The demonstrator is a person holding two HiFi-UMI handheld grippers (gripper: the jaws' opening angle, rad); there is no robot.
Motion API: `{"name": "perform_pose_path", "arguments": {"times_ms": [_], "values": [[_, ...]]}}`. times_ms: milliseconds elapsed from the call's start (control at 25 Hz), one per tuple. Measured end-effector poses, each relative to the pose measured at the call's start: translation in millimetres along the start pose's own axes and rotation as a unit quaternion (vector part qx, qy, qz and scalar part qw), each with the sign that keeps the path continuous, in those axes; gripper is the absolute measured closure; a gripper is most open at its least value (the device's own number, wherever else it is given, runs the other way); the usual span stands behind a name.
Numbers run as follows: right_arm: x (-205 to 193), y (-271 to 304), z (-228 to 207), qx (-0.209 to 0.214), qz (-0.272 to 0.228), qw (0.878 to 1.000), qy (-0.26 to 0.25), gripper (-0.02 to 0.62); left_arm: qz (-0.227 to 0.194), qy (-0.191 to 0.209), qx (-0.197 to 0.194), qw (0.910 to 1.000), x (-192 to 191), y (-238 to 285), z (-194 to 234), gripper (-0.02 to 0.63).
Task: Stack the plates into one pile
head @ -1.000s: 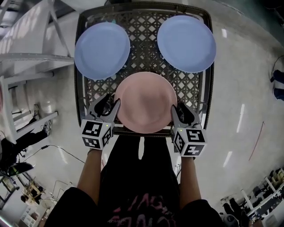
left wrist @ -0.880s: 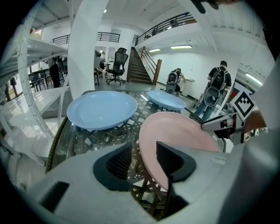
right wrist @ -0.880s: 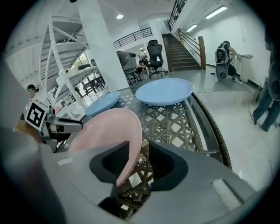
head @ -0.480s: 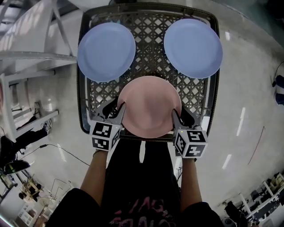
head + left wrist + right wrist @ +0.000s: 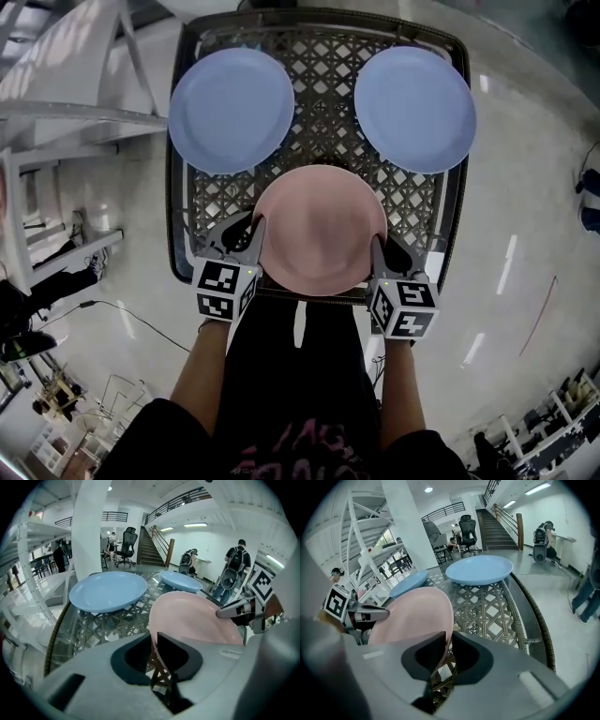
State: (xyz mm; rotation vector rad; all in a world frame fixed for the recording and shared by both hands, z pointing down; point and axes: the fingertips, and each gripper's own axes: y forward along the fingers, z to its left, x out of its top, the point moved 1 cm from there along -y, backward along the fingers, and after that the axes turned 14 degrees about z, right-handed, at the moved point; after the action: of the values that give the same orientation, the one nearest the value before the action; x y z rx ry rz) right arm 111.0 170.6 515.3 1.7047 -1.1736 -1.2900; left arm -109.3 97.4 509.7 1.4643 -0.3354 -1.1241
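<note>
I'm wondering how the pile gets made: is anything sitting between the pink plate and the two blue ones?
Nothing visible does: only bare lattice tabletop separates the pink plate from the left blue plate and the right blue plate.

Overall level: bright, even indoor light in all three views.
Sources: strip light [image 5: 194, 525] and round lamp [image 5: 428, 489] on the ceiling, both blown out to white.
Glare: pale streaks of reflected light on the glossy floor [image 5: 511, 258].
Shadows: weak, soft-edged; none sharp on the lattice table [image 5: 319, 122].
Pink plate [image 5: 320, 230]: matte, evenly lit, no hot spots.
Distortion: strong fisheye; straight lines bow near the edges; black vignetted corners in both gripper views.
Focus: head view crisp at centre; nearest foreground in the gripper views soft.
</note>
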Motion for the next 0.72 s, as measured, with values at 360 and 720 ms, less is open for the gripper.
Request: {"name": "perform_pose_path", "arguments": {"times_ms": [360,720], "values": [[17.0,-21.3,5.4,-0.003,-0.029,1.000,-0.004,0.549,-0.043,-0.014,0.003,0.9990,21.0,-25.4,0.9,0.578],[51.7,-40.9,27.8,0.005,-0.063,0.998,-0.028,0.552,-0.089,-0.027,0.023,0.9954,41.9,-63.9,16.3,0.581]]}}
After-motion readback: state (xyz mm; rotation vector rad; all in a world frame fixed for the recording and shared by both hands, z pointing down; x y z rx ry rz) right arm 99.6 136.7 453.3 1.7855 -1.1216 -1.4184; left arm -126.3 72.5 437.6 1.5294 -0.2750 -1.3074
